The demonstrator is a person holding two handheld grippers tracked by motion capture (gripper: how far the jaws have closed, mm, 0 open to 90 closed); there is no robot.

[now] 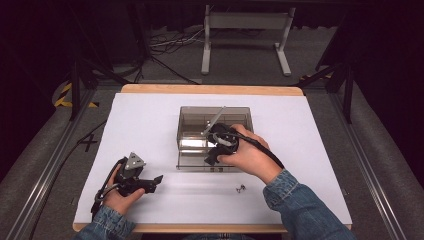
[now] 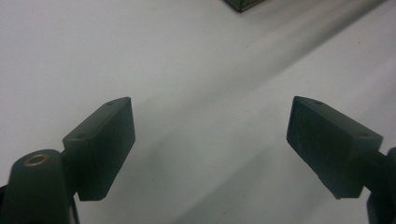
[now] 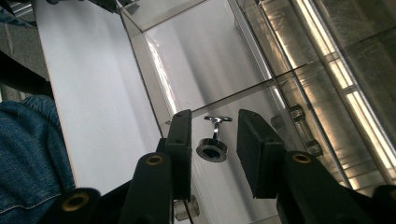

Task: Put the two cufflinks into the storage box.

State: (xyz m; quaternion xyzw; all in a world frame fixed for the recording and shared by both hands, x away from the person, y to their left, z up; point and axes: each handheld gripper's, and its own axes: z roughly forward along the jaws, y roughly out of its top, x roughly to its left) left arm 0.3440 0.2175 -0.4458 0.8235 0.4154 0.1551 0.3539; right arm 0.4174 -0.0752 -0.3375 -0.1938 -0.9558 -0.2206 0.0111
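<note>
The right claw (image 3: 212,140) stood part-open inside the clear box (image 1: 186,150), 1 cufflink (image 3: 214,142) loose between its pads. Another cufflink (image 1: 241,188) waited on the counter (image 1: 320,150); the left claw (image 2: 210,144) gaped empty.

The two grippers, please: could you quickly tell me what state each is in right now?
Left gripper: open, nothing between its jaws, above the white table cover.
Right gripper: open inside the clear box; a cufflink sits between the pads, unpressed.

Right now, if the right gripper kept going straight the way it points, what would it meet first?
Probably the cufflink lying between the open jaws of the right gripper, then the floor of the clear box. Depth is hard to judge.
</note>
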